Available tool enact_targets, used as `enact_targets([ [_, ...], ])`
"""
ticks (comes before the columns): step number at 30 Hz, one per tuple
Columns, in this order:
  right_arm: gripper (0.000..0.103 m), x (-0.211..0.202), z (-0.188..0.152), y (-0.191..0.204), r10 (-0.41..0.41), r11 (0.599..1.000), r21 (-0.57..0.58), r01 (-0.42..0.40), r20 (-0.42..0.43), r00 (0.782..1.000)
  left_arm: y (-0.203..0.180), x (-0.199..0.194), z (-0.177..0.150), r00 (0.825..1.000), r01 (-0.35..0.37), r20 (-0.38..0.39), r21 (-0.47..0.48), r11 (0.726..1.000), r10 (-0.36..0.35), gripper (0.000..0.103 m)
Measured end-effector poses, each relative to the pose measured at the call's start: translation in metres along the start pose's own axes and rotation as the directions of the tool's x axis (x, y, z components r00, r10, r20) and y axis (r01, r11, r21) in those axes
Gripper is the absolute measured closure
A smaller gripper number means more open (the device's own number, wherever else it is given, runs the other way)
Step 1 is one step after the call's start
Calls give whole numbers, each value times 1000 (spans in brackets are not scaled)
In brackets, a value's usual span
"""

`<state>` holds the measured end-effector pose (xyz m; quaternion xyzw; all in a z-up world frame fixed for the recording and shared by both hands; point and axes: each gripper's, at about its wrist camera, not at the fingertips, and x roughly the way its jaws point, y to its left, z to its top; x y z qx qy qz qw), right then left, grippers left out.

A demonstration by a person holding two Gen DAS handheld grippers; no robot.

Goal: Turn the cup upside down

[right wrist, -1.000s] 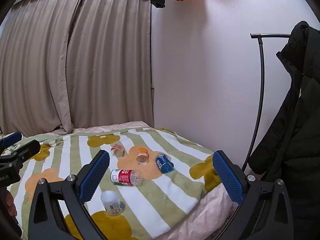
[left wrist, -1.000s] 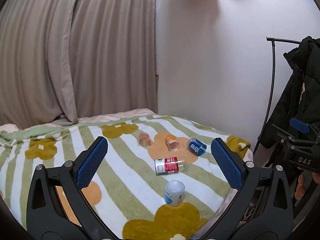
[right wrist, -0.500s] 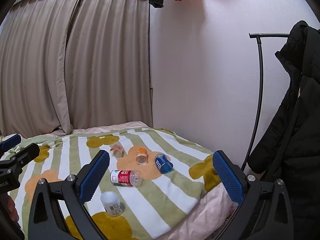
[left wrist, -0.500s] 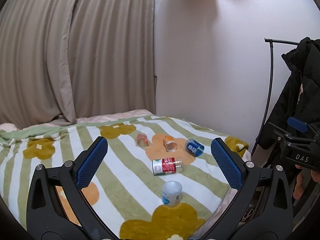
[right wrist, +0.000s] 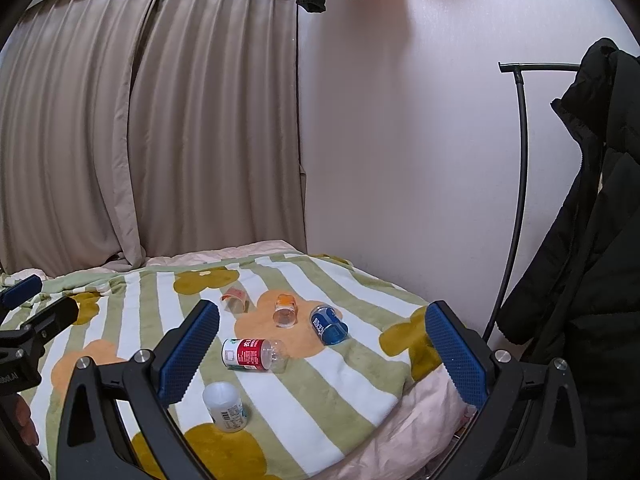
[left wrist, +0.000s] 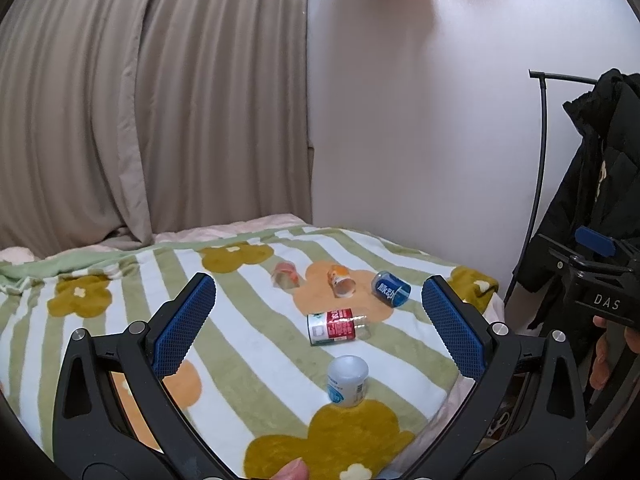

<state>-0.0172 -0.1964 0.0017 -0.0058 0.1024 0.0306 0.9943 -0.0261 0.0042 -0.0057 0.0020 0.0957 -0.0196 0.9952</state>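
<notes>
A bed with a striped, flowered blanket (left wrist: 248, 360) holds five small cups. A white cup (left wrist: 347, 381) stands mouth-down near the front edge. Behind it a red cup (left wrist: 332, 326) lies on its side. Farther back, toward the wall, a pink cup (left wrist: 285, 274), orange cup (left wrist: 341, 279) and blue cup (left wrist: 391, 288) lie tipped. The left gripper (left wrist: 320, 326) and right gripper (right wrist: 322, 350) hover above the bed, jaws wide, holding nothing.

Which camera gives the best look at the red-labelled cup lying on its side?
The right wrist view. The red-labelled cup lies broadside there, with its label, white end and clear end all visible between that gripper's open jaws. The left wrist view also shows the cup unobstructed on the blanket, but smaller and more foreshortened.
</notes>
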Motion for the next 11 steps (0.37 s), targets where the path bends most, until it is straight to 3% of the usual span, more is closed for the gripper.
enact_targets([
  [11, 0, 1, 1, 0, -12, 1000, -6, 12, -4, 1000, 4, -1, -1, 1000, 9, 8, -33, 999, -9, 0],
])
